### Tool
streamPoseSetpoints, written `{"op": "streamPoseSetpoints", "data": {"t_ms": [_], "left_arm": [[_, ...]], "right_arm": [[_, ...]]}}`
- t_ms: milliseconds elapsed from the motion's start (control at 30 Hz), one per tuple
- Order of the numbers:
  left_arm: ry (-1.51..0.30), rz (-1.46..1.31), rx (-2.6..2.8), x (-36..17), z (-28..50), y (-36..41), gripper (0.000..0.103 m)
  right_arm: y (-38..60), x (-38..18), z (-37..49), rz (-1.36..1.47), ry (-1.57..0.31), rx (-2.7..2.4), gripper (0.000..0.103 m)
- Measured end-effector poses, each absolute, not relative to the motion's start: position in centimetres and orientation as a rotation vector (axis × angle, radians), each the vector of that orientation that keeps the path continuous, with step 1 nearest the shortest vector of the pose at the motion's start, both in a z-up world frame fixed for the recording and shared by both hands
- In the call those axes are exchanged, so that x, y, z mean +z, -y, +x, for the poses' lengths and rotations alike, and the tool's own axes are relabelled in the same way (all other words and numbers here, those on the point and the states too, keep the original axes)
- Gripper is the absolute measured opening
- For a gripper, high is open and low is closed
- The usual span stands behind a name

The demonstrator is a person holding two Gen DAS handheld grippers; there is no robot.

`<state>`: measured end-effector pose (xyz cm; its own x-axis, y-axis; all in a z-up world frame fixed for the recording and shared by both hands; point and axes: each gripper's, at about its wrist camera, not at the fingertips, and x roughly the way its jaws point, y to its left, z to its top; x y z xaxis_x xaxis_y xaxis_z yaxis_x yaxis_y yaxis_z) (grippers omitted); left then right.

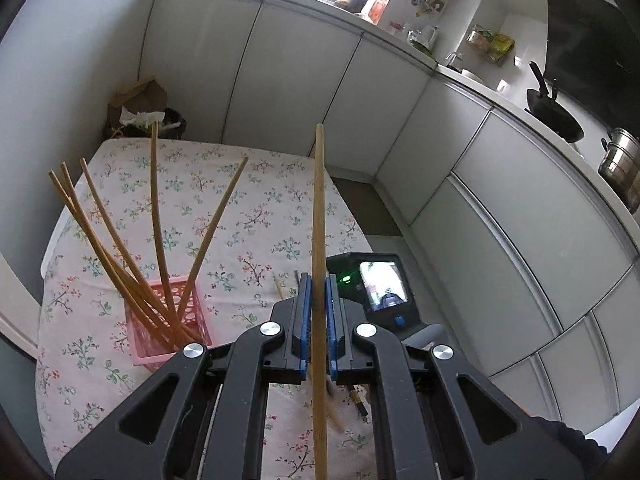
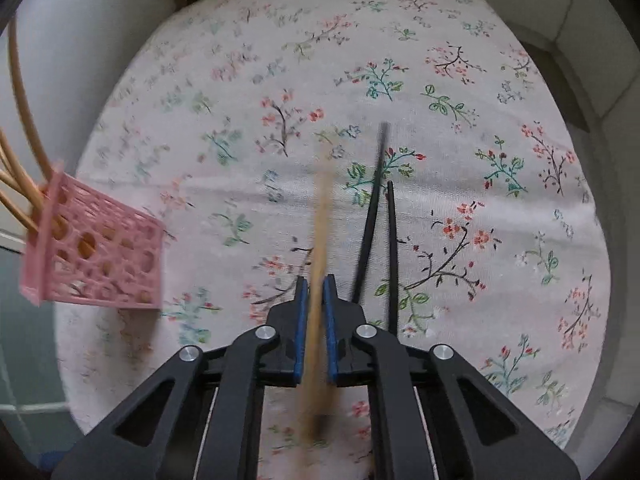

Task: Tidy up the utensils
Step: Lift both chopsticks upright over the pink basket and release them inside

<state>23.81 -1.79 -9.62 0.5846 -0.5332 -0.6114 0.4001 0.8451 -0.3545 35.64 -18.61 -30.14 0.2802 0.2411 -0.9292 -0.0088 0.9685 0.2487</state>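
**Each tool grips a chopstick**

The left tool [image 1: 316, 300] clamps a wooden chopstick [image 1: 319, 216] right of the pink basket [image 1: 160, 340]. The right tool [image 2: 315, 300] pinches a blurred chopstick [image 2: 320, 232] above the floral surface [image 2: 500, 240], beside two black chopsticks [image 2: 380, 220].

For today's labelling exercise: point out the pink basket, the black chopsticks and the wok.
pink basket [image 2: 104, 264]: right wrist view, perforated side wall.
black chopsticks [image 2: 370, 224]: right wrist view, left stick's shaft.
wok [image 1: 554, 114]: left wrist view, dark bowl.

Floral tablecloth [image 1: 256, 208]; white cabinets [image 1: 288, 80]; black wok [image 1: 554, 114]; steel pot [image 1: 620, 160].
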Motion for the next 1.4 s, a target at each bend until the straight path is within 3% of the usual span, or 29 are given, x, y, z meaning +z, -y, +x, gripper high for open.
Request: {"op": "streamPoseSetpoints", "data": {"t_ms": [233, 633, 833, 1400], "left_arm": [[-0.737, -0.211, -0.533, -9.1, 24.1, 0.3, 0.006], [-0.562, -0.29, -0.414, -7.5, 24.7, -4.9, 0.006], [-0.466, -0.322, -0.355, -7.2, 24.5, -6.6, 0.006], [-0.318, -0.19, -0.273, -10.7, 26.4, -5.1, 0.006]], "right_arm": [[21.2, -25.2, 34.3, 0.348, -1.115, 0.205, 0.007], [23.4, -14.8, 29.8, 0.37, -0.591, 0.261, 0.008], [22.7, -12.3, 27.6, 0.362, -0.414, 0.299, 0.008], [21.2, -11.9, 26.1, 0.344, -0.345, 0.327, 0.008]]}}
